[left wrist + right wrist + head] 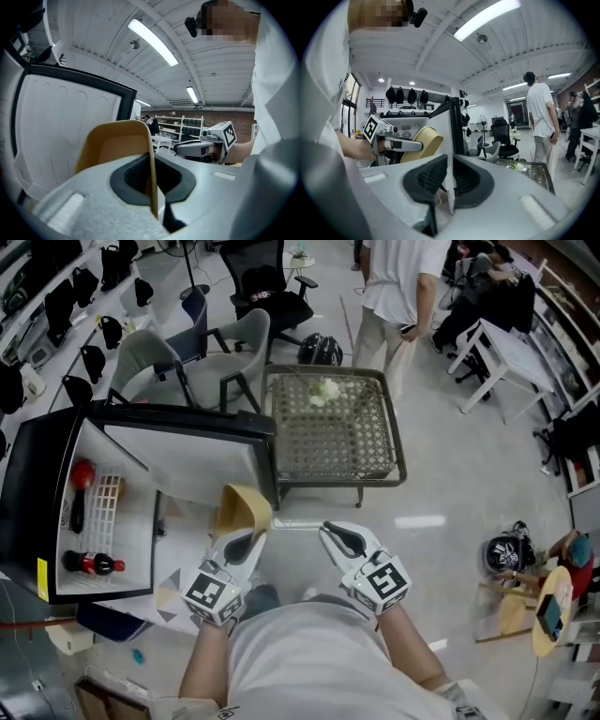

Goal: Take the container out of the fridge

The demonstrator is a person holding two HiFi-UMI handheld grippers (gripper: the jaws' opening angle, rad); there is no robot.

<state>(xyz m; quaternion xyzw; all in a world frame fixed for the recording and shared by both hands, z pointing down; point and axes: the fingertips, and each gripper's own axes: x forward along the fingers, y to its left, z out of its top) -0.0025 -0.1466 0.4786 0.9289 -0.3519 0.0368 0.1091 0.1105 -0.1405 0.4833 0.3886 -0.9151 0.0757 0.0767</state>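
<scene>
A tan, open-topped container (242,509) hangs in front of the open fridge (28,484), clear of its shelves. My left gripper (246,538) is shut on the container's wall; in the left gripper view that wall (115,150) stands pinched between the dark pads of the left gripper (153,187). My right gripper (339,534) hovers just to the right, apart from the container, jaws together and holding nothing. The right gripper view looks past the right gripper (449,180) to the container (426,138) at the left.
The fridge door (187,465) stands swung open behind the container. A dark cola bottle (92,564) and a red item (82,474) lie inside the fridge. A wire-top table (333,432) stands ahead, with chairs (234,343) and a standing person (398,287) beyond.
</scene>
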